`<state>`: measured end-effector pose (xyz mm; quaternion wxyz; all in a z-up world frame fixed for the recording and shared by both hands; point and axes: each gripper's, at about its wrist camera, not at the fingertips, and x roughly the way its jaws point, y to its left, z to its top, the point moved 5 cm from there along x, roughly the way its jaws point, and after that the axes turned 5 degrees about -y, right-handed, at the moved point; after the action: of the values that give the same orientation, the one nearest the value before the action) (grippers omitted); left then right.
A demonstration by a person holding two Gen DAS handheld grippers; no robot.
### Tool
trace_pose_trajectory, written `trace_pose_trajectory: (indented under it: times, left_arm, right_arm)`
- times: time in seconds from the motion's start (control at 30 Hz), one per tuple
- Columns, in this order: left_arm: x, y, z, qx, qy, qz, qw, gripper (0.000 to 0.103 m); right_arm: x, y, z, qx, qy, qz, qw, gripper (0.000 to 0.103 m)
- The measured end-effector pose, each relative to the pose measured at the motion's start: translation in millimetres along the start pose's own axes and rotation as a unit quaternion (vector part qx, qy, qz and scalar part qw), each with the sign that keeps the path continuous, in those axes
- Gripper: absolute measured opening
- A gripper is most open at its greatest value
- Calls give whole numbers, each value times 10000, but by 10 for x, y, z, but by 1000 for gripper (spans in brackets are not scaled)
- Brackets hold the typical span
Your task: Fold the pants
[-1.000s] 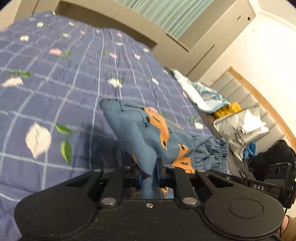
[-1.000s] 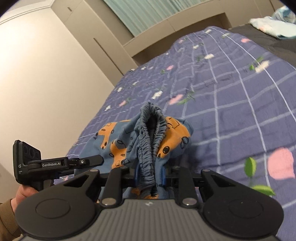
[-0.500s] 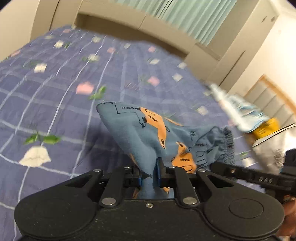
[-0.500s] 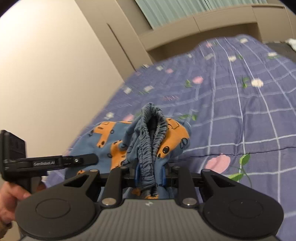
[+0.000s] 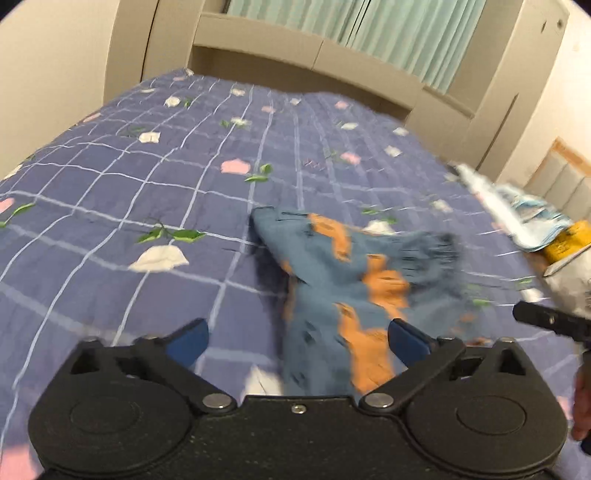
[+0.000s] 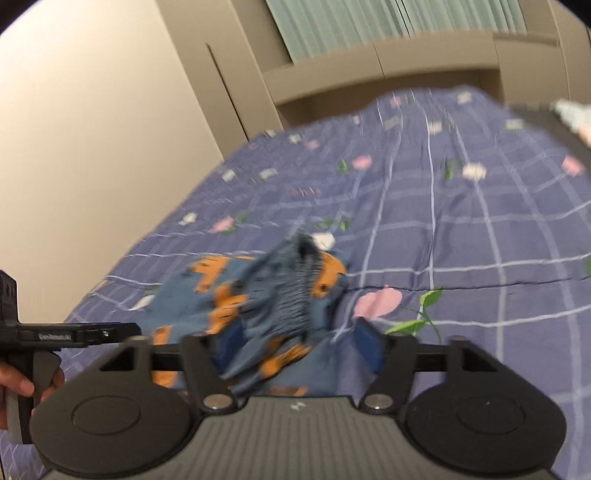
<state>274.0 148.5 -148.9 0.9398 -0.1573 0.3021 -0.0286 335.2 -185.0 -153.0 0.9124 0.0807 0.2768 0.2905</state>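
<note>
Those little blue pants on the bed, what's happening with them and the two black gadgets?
A person holds a claw tool in each hand to fold the small blue pants with orange prints. Right now both the left claw and the right claw stand open, so the pants lie loose and crumpled on the purple checked bedspread, not yet folded flat. The pictures are blurred by motion.

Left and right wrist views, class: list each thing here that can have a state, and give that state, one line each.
Left hand-held gripper: open, blue pads spread wide.
Right hand-held gripper: open, fabric lying loose between the fingers.
Blue pants with orange print: released, crumpled on the bed, not folded flat.
Gathered elastic waistband: bunched, standing up.
Blue checked floral bedspread: spread over the bed.
Green curtains: drawn shut.
</note>
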Motion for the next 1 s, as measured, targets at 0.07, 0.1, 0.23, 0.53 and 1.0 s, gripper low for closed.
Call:
trace_pose_trajectory:
  times: [0.07,0.1,0.23,0.53,1.0]
  left_arm:
    - [-312,-63,-113,-70,44,-39,10000,103]
    - [-460,-93,-177,-64,46,63,9999,103]
    - [-900,-233,-428,7,47,487,9988,103]
    - [-1771,-716,-881,108,22,391,9992,102]
    - [-2281,-1089,-892,768,-371,403,9955,102]
  right_arm:
    - [-316,154,-24,-62,-177,-116,9998,97]
    - [-452,226,-30,-39,-250,-107,9996,100]
    - [-953,472,-209,-57,-213,-354,9991,103]
    - [-1821,1036,-648,-388,-13,-540,9978,103]
    - [-2323,1330,-637,-684,-311,-457,9961,103]
